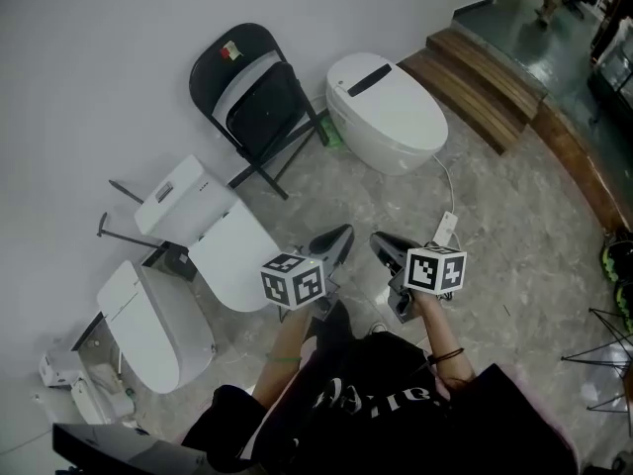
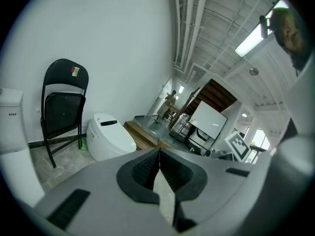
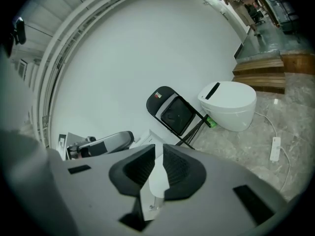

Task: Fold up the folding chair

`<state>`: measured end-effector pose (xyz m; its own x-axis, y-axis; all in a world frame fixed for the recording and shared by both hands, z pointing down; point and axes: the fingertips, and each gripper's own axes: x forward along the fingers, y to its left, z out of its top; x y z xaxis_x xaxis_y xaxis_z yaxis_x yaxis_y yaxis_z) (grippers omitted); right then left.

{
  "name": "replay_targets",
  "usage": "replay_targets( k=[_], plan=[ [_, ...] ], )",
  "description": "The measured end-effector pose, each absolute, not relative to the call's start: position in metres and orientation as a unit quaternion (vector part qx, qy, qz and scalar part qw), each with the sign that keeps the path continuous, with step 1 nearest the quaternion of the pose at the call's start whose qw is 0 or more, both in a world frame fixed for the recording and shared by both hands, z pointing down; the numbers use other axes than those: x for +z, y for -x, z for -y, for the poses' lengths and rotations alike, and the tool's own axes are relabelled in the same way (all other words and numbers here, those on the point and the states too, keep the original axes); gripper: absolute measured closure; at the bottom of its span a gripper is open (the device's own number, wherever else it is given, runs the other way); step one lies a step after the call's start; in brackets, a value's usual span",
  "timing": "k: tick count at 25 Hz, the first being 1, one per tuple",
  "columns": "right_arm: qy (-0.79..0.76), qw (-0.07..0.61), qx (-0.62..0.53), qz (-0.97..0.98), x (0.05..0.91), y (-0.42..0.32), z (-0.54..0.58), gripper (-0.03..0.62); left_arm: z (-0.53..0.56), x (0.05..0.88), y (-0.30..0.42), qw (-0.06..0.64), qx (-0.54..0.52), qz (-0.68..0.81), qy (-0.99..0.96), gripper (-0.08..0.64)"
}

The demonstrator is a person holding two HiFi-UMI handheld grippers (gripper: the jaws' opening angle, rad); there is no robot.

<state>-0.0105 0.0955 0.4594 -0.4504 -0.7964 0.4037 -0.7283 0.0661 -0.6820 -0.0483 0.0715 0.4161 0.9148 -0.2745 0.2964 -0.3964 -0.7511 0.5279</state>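
Against the white wall (image 1: 89, 57), on the far side of the floor (image 1: 514, 226): the black folding chair (image 1: 265, 107). Its seat panel is tipped up nearly flat against the backrest. The legs are drawn close and cross low, and the frame leans on the wall. There is a small sticker on the backrest. The chair reads as folded, or very nearly so. Whether the legs are fully closed cannot be told from this range.

Just beside the chair, to its right in the head view, stands a white toilet (image 1: 391, 117). A second toilet (image 1: 232, 250) and a third toilet (image 1: 148, 334) sit along the wall, nearer the person. A wooden step (image 1: 480, 77) lies beyond the first toilet. A white power strip (image 1: 446, 228) with its cable lies on the floor near the person.

Left hand-held gripper (image 1: 339, 236): jaws pressed together, nothing between them. Right hand-held gripper (image 1: 380, 242): jaws a narrow slit apart and empty, with only a white toilet showing through the gap. Both are held close in front of the person's body, side by side, well apart from the chair and touching nothing.

Progress, as a judgement: the folding looks done and the chair is parked at the wall. At most, a check remains that it sits snug and will not slide. Neither hand-held gripper is placed to work on it now.
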Motion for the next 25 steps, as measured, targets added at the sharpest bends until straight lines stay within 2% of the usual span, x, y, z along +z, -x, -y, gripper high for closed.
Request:
replay_targets(
  k=[11,25],
  plan=[
    [0.504,0.039,-0.439,-0.743,0.464,-0.010,-0.199,0.540,-0.192,0.435,0.023,0.310,0.120,0.191,-0.923,0.555],
    [0.486,0.020,-0.413,-0.770,0.453,0.013,-0.210,0.546,-0.207,0.433,0.051,0.307,0.105,0.235,-0.916,0.555]
  ],
)
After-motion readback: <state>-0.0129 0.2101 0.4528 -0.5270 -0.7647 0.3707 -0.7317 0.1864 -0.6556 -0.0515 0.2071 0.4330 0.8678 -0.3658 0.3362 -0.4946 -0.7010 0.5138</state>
